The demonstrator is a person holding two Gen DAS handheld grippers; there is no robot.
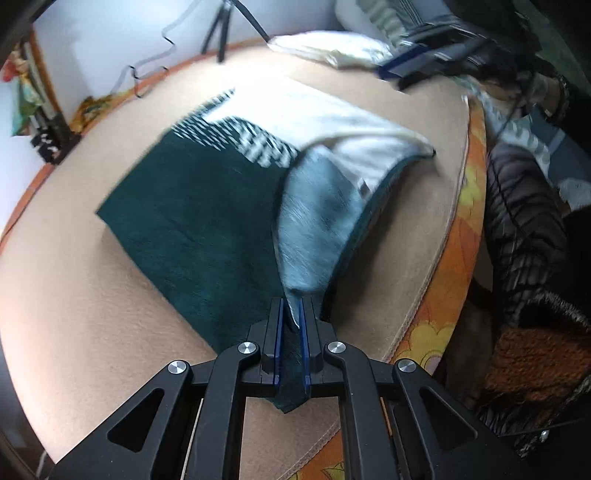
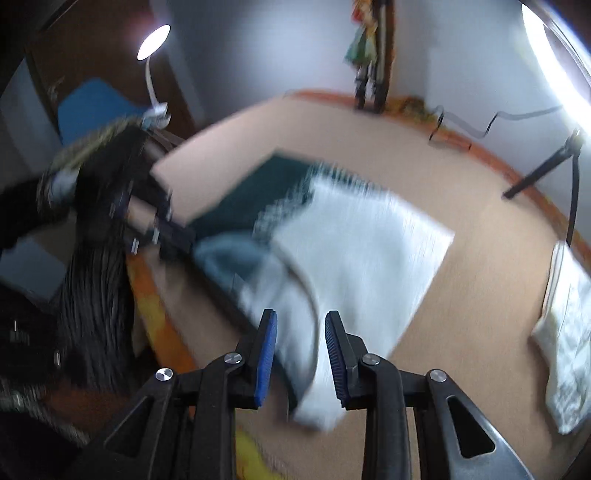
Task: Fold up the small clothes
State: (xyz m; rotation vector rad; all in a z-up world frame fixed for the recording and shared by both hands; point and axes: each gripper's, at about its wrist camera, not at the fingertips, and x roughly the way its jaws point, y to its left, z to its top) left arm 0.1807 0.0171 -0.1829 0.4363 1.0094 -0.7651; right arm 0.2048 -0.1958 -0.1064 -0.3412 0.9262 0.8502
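Note:
A small dark green and white garment lies on the beige tabletop, partly lifted along its near edge. My left gripper is shut on the garment's green corner and holds it up, so the pale inside shows. In the right wrist view the same garment spreads white ahead. My right gripper is open, and the garment's white corner lies between and below its fingers, not pinched. The left gripper shows blurred at the left, holding the green end.
A folded white cloth lies on the table's far side. A black tripod and a coiled cable stand near the wall. The table's orange flowered edge is close to the garment; dark clothing lies beyond it.

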